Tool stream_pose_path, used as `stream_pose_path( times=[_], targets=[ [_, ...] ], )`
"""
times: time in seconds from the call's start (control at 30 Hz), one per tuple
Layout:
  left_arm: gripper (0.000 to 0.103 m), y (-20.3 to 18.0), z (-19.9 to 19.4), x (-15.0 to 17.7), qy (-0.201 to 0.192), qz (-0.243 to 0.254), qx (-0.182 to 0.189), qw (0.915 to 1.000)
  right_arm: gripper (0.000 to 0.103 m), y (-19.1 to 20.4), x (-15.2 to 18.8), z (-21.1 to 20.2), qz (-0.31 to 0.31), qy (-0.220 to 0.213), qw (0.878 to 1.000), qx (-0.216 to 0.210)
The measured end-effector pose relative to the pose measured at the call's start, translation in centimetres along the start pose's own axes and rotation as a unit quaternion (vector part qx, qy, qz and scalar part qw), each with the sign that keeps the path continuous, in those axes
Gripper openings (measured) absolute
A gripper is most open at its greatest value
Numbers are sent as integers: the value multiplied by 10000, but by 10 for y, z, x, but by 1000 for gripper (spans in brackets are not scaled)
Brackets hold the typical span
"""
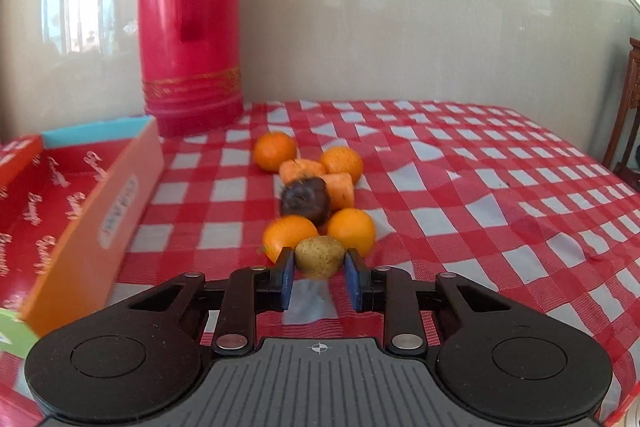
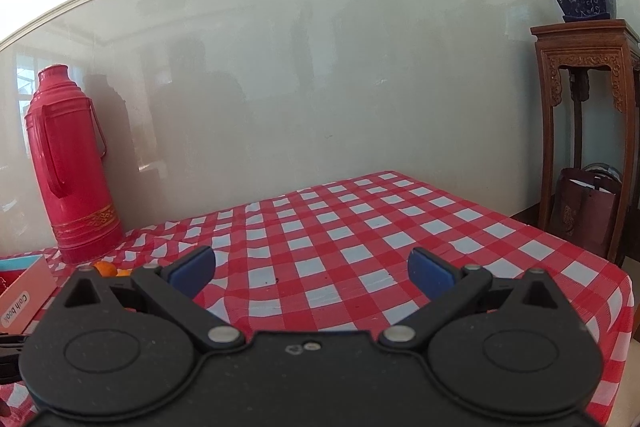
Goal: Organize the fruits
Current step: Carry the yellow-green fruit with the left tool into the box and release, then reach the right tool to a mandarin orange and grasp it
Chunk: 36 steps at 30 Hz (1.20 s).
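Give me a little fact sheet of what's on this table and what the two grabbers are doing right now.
surface: red and white checked tablecloth
fruit pile: four oranges, a dark round fruit, orange-fleshed cut pieces
left gripper: fingers closed on a small yellow-brown fruit at the near end of the pile
right gripper: fingers wide apart, nothing between them, above bare cloth
box: open orange box left of the pile, red printed lining
backdrop: red thermos by the wall

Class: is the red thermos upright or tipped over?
Upright. The red thermos stands on its base on the checked tablecloth, cap uppermost, against the wall.
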State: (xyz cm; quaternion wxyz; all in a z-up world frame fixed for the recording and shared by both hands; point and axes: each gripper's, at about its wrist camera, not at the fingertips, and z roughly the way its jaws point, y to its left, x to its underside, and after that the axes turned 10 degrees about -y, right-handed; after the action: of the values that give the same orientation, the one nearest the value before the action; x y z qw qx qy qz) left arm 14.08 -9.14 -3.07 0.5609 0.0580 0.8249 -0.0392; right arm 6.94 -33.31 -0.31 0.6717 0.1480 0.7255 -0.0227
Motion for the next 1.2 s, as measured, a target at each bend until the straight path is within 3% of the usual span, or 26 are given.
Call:
stream_pose_path(
  times=[0.17, 0.37, 0.6, 0.67, 0.7, 0.73, 0.8, 1.07, 1.2],
  targets=[
    [27, 22, -25, -5, -301, 89, -219, 9993, 97, 16, 2, 5, 90, 104, 9998, -136],
    [27, 75, -56, -12, -674, -40, -805, 9945, 97, 51, 7, 5, 133, 202, 9987, -437],
    [27, 142, -69, -5, -580, -362, -1350, 9885, 97, 96, 16, 3, -135, 322, 9962, -793],
    [43, 153, -69, 2, -520, -453, -1373, 9881, 97, 103, 19, 4, -147, 378, 9956, -849],
    [83, 153, -73, 3, -611, -438, -1363, 9878, 97, 107, 19, 5, -163, 394, 9953, -871],
    [103, 153, -79, 3, -701, -416, -1459, 9859, 97, 110, 20, 4, -184, 406, 9950, -894],
    [103, 151, -88, 4, -877, -360, -1513, 9839, 97, 115, 22, 5, -226, 439, 9943, -942],
    [103, 149, -100, 7, -794, -374, -1607, 9831, 97, 124, 25, 6, -285, 582, 9921, -1078],
    [103, 145, -109, 14, -697, -343, -1709, 9822, 97, 127, 30, 13, -401, 913, 9888, -1112]
  ],
)
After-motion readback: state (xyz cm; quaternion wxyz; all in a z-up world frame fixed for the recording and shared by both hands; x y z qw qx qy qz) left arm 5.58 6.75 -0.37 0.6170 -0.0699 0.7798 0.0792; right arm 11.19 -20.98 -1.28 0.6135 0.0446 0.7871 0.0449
